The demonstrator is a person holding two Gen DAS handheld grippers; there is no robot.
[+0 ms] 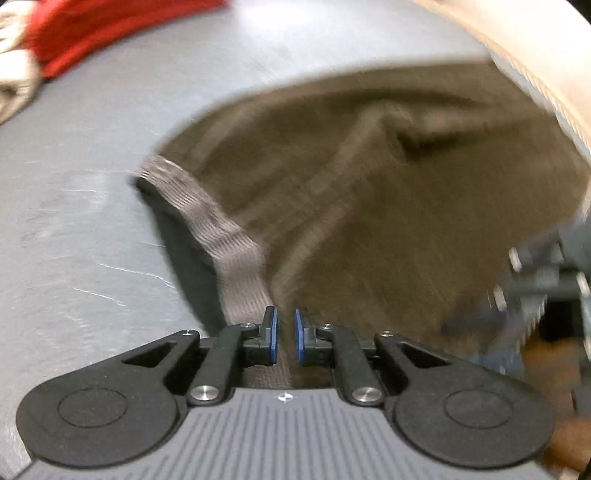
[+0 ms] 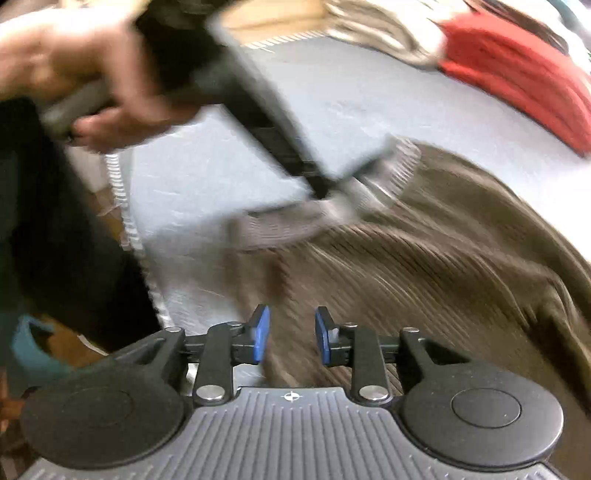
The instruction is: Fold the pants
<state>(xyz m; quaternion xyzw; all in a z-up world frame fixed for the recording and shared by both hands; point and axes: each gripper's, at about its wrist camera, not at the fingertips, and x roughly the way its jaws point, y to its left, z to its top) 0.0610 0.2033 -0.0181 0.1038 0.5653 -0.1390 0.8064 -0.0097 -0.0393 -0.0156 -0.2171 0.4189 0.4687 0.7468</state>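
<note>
Your brown pants point(image 1: 388, 206) lie spread on the grey surface point(image 1: 92, 184), with their ribbed waistband point(image 1: 221, 229) toward the near edge, where both of your grippers work. A red cloth point(image 1: 92, 33) and a pale one point(image 1: 14, 85) sit far off at the back edge, well apart from the pants. The main risk, as I judge it, is that the waistband slides out as you raise it: both views are streaked with blur, the fabric is soft and heavy, and only a thin edge lies in either grip, so a quick pull could leave one side behind and skew the fold. A second risk is the two tools crowding each other, since your left hand point(image 2: 74, 81) and its tool cross close in front of the right one. The left gripper point(image 1: 286, 334) has its jaws narrowly parted, with the grey waistband running up between the blue pads point(image 1: 272, 332); whether they actually pinch it I cannot tell. The right gripper point(image 2: 291, 334) has its jaws spread wider, over brown cloth that passes beneath the gap, and its pads point(image 2: 261, 334) do not appear to press on anything.
</note>
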